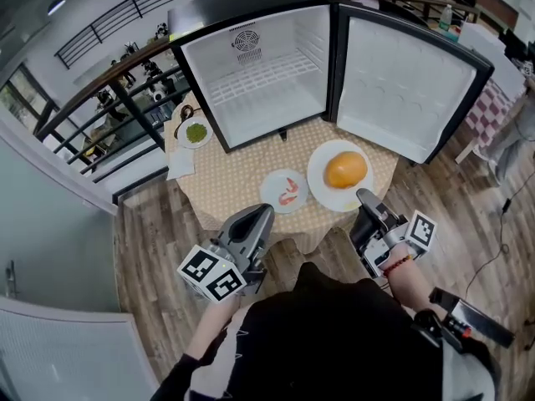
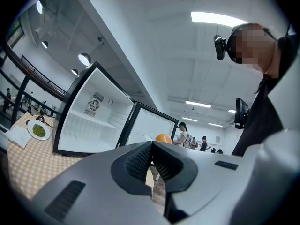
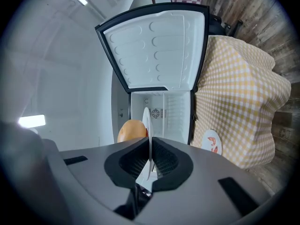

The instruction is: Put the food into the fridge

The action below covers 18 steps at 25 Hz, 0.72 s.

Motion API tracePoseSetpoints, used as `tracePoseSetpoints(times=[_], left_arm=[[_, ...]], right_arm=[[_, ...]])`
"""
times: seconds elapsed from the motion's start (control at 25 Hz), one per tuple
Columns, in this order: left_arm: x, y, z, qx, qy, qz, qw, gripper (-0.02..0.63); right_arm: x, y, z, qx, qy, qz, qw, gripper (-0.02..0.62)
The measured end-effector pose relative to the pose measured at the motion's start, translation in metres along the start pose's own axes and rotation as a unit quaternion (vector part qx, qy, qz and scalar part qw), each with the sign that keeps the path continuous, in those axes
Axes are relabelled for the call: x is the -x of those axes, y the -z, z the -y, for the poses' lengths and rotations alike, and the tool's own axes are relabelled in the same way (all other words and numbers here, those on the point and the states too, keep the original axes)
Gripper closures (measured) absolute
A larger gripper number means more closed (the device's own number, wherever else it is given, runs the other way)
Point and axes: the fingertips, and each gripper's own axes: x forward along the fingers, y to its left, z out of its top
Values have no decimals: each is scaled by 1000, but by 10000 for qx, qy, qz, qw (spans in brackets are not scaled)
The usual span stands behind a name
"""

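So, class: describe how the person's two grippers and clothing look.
The left gripper and right gripper are smooth grey shells with dark ribbed jaws. Each carries a white cube with black square markers. The person wears a black top and a red wristband on the right wrist.

Yellow checked tablecloth [image 1: 234, 182] over a small table, white napkin [image 1: 180, 164] at its left edge, wood-plank floor [image 1: 159, 257], dark railing [image 1: 109, 90] behind, red-checked cloth [image 1: 489, 111] far right, ceiling light strip [image 2: 218, 18], people standing in the background [image 2: 182, 134]
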Motion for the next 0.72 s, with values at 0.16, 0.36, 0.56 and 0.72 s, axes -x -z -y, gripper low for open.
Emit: tracePoseSetpoints(times=[0.16, 0.36, 0.56, 0.72], left_arm=[[-8, -9, -9, -113, -35, -13, 9999, 595], [-18, -15, -25, -139, -101, -44, 9998, 595], [-36, -18, -48, -141, 96, -167, 9997, 595], [-58, -25, -75, -98, 427, -288, 9986, 595]], right_arm=[[-14, -2, 2, -31, -82, -50, 9999, 572], [-33, -3, 4, -55, -141, 1, 9999, 574], [-55, -5, 13, -70, -106, 95, 9999, 574], [-73, -7, 22, -89, -62, 345, 9993, 574]])
